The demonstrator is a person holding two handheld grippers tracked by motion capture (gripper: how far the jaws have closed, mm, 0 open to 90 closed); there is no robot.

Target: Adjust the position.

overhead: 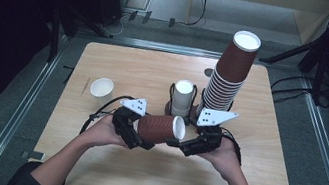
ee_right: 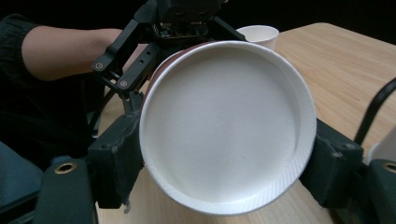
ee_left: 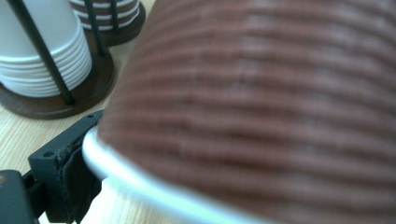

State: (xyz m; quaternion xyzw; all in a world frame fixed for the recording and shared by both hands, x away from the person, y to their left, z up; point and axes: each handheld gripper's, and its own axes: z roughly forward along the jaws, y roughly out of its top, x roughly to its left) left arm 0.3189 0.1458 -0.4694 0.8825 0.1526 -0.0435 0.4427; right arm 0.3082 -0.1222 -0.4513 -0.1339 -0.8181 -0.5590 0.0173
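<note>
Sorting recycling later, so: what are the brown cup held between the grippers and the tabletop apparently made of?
The brown cup looks like paper: matte ribbed corrugated sleeve, plain white base and rolled white rim, likely a thin inner lining. The tabletop looks like light wood or wood-look laminate, with fine grain lines and a smooth low-sheen finish; which one cannot be told.

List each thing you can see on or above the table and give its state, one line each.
Brown ribbed paper cup: on its side, held off the table by both grippers.
Small white paper cup: upright, empty.
Tall brown cup stack: upside down, leaning.
White cup stack: upside down in a wire holder.
</note>
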